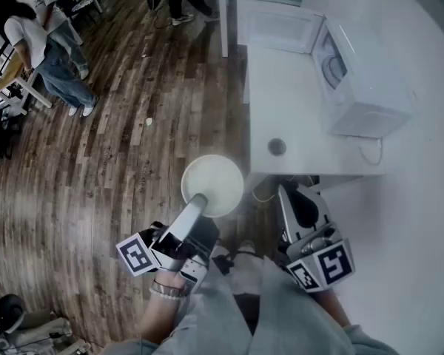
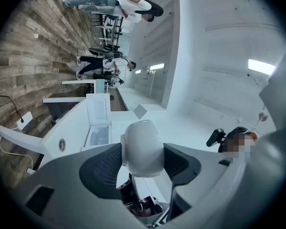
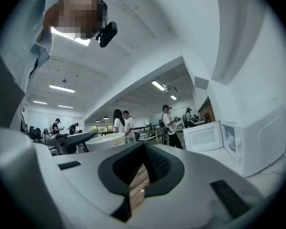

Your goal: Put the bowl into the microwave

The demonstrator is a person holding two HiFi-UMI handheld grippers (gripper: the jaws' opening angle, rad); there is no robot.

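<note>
**Head view.**
- Item: white bowl (image 1: 213,186), carried in the air over the wooden floor (image 1: 133,139), just short of the counter (image 1: 296,117) edge and touching nothing there.
- Holder: left gripper (image 1: 197,203), one finger lying across the bowl's inside.
- Right gripper (image 1: 299,202) hangs beside it, near the counter front, carrying nothing.
- Microwave (image 1: 362,80) stands at the counter's far end, well apart from the bowl. Its door (image 1: 277,26) is swung wide open.

**Left gripper view.**
- The fingers (image 2: 100,168) are pinching the bowl's wall, so the bowl (image 2: 142,149) fills the gap between them.
- The open microwave (image 2: 99,133) shows ahead, beyond the bowl.

**Right gripper view.**
- The fingers (image 3: 157,163) are pressed together with nothing between them.
- The bowl (image 3: 105,141) shows off to the left, and the microwave (image 3: 250,142) to the right with its cavity exposed.

**Step in hand.** We judge this to be the carry stage, with the bowl lifted, the door already open and the placing not yet done.

**Next move.**
- We need a long reach across the counter to the cavity mouth.
- The bowl must stay level and clear the door and the opening's edges.
- It should sit on the microwave floor before the left fingers let go.
</note>
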